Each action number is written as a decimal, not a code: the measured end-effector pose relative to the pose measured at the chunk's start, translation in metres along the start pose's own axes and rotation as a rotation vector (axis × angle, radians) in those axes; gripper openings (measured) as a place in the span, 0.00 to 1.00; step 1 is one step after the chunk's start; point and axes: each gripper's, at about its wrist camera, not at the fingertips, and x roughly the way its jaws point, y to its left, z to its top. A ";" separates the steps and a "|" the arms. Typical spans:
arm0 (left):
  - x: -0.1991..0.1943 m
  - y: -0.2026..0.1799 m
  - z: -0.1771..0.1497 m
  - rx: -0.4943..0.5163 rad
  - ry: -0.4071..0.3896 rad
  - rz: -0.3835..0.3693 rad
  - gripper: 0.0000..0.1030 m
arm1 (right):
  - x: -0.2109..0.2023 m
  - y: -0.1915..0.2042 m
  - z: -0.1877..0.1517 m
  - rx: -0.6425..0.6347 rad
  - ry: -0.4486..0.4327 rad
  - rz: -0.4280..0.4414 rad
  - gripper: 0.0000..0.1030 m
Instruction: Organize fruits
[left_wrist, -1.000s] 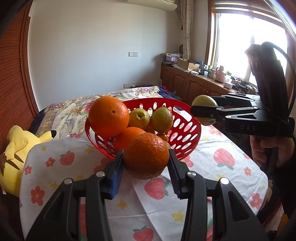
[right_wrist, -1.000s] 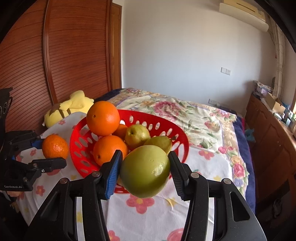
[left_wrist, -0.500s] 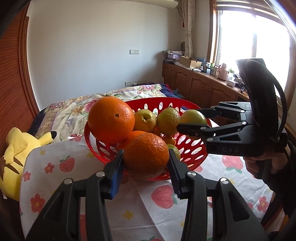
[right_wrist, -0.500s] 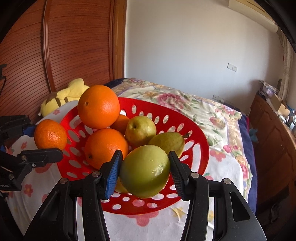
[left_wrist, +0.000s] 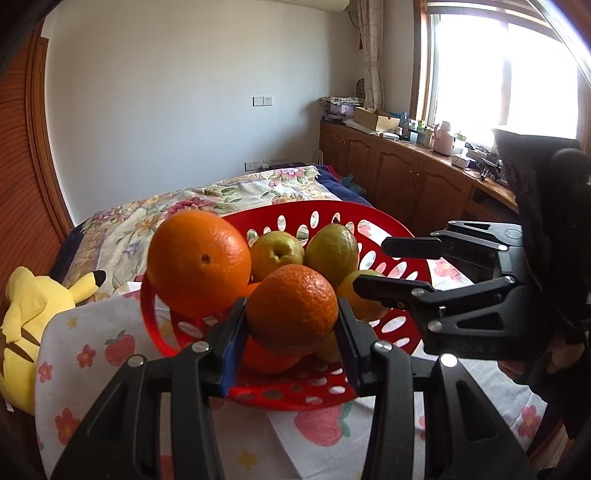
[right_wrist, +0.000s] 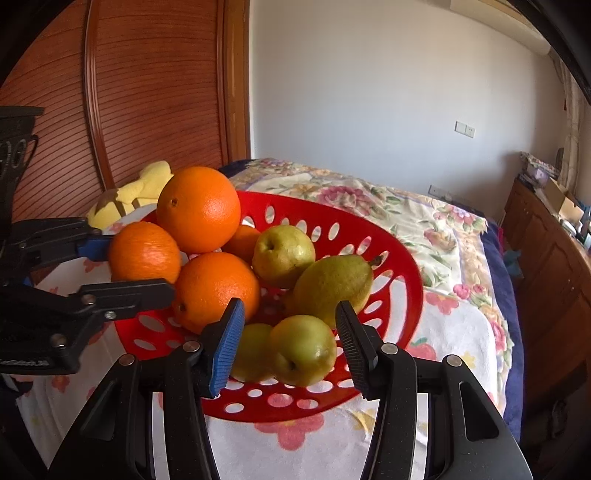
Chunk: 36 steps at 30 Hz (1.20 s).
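Red basket (right_wrist: 402, 266) on the flowered cloth (left_wrist: 122, 347) holds oranges and pears; the left gripper (left_wrist: 291, 334) pinches a mandarin (left_wrist: 291, 308) above its near rim, and the right gripper's (right_wrist: 290, 343) jaws stand spread around a pear (right_wrist: 303, 349) lying inside

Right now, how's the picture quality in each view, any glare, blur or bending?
Left wrist view: the window is blown out white, the right gripper in front of it is a dark silhouette, and the wall edges bow from the fisheye. Right wrist view: even light, no glare, fruit sharp, soft highlight on the top orange, the wooden panel curves, corners go black.
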 end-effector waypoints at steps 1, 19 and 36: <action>0.004 -0.002 0.002 0.004 0.005 -0.002 0.42 | -0.002 -0.002 -0.001 0.005 -0.005 0.001 0.51; 0.037 -0.024 0.016 0.020 0.035 0.005 0.53 | -0.032 -0.017 -0.014 0.064 -0.052 -0.015 0.53; -0.013 -0.013 -0.015 -0.013 0.000 0.082 0.55 | -0.049 0.004 -0.035 0.141 -0.084 -0.043 0.54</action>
